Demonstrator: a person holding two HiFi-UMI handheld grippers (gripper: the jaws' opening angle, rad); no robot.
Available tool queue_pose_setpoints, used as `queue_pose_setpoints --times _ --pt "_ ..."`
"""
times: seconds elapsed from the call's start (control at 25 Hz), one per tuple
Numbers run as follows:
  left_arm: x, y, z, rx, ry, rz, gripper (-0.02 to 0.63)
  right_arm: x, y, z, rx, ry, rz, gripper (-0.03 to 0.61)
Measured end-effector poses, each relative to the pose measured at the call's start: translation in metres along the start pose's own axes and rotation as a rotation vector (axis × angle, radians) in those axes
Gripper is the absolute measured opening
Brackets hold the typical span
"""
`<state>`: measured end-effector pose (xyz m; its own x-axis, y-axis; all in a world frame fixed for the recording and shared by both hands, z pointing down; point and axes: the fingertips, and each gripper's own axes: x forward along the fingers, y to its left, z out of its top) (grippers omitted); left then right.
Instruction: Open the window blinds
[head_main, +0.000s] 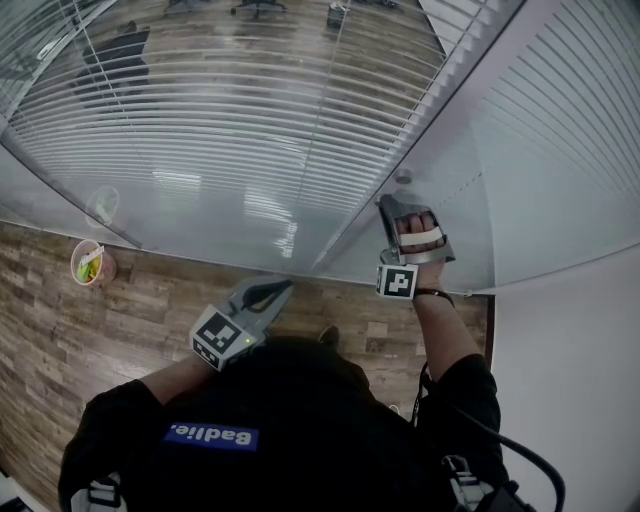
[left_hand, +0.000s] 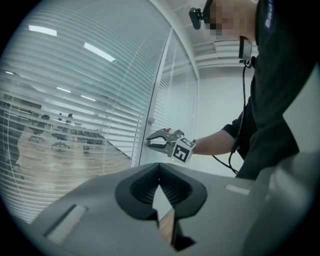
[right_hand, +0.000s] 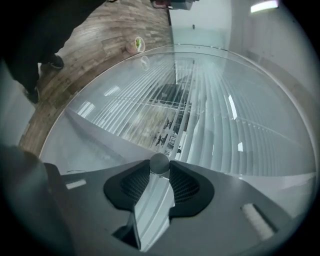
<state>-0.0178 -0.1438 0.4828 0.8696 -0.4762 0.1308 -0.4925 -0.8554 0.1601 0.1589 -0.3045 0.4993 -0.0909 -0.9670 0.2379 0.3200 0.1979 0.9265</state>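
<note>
knob (right_hand: 160, 163), round and smooth, pinched in right tongs (right_hand: 160, 169); left tongs (left_hand: 159, 181) closed, empty.

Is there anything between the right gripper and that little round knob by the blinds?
Nothing visible stands in the way. The right gripper has its jaws closed on the round knob, which sits at the frame beside the blinds.
</note>
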Motion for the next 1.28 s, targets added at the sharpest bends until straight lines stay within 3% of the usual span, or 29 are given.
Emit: queue_pose_setpoints --times 0.2,0.24,0.32,0.44,0.72,0.84,0.92,1.04,1.28 --pt "0.001 -0.002 0.000 0.000 0.000 -0.007 0.000 0.001 0.000 -0.001 -0.088 -0.026 0.011 0.110" --pt "0.001 -0.002 0.000 0.001 0.000 -0.007 0.000 0.001 -0.001 0.000 -0.053 -0.030 0.018 0.112" --pt "0.001 -0.002 0.001 0.001 -0.001 -0.005 0.000 0.000 -0.004 0.003 0.108 -0.036 0.041 0.128" --pt "0.001 -0.001 0.000 0.000 0.000 0.000 0.000 -0.002 -0.016 0.008 0.532 -0.038 0.069 0.211" --pt "-0.001 0.001 -0.002 -0.007 0.007 0.003 0.000 -0.003 -0.018 -0.009 1.693 -0.028 0.102 0.215" --pt "-0.002 0.002 -0.003 -0.010 0.011 0.004 0.000 -0.001 -0.008 -0.011 2.035 -0.052 0.124 0.215" --pt "-0.002 0.002 -0.003 -0.006 0.011 0.001 0.000 0.000 -0.009 -0.012 2.153 -0.077 0.113 0.212" --pt "-0.005 0.002 -0.003 -0.007 0.012 -0.002 0.000 0.000 -0.014 -0.012 2.248 -0.106 0.084 0.207" --pt "-0.007 0.003 -0.003 -0.013 0.006 -0.002 0.000 0.003 -0.012 -0.017 2.273 -0.062 0.057 0.144"
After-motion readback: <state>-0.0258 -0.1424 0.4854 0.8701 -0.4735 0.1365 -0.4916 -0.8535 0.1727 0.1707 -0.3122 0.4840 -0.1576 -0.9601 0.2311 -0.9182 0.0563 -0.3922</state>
